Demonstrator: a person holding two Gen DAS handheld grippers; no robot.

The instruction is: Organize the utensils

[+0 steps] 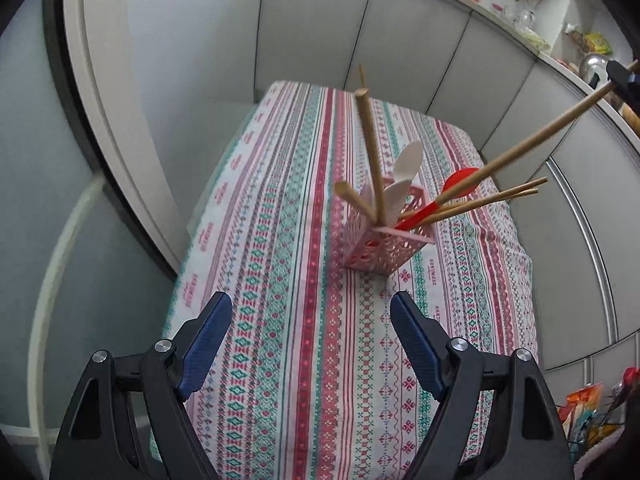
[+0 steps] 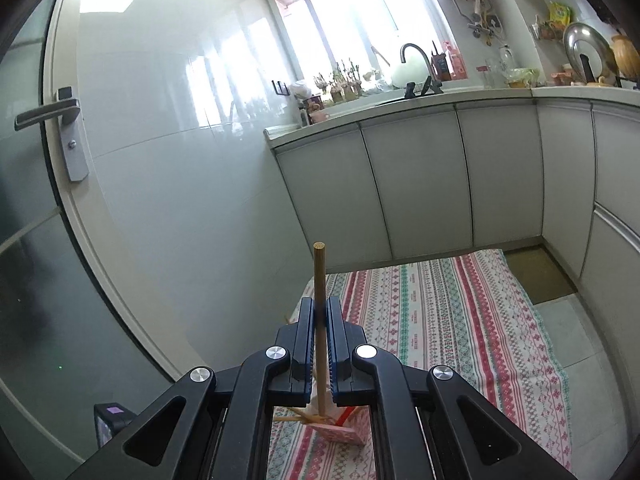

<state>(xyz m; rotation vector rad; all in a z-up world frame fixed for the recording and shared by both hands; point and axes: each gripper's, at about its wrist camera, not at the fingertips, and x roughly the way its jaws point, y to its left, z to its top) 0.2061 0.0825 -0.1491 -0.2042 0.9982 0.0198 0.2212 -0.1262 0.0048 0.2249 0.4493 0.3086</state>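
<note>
A pink lattice utensil holder (image 1: 376, 246) stands on the striped tablecloth (image 1: 288, 320). It holds wooden sticks (image 1: 370, 152), white spoons (image 1: 406, 168), a red spoon (image 1: 456, 186) and chopsticks (image 1: 492, 198). My left gripper (image 1: 310, 320) is open and empty, near of the holder. My right gripper (image 2: 320, 312) is shut on a long wooden stick (image 2: 319, 268); it shows at the upper right of the left wrist view (image 1: 622, 78), its stick (image 1: 532, 144) slanting down into the holder. The holder (image 2: 344, 432) lies below the right gripper.
Grey kitchen cabinets (image 2: 420, 184) stand behind the table. A counter with a sink tap (image 2: 416, 60) and clutter runs above them. A glass door with a handle (image 2: 48, 114) is at the left. A brown mat (image 2: 536, 276) lies on the floor.
</note>
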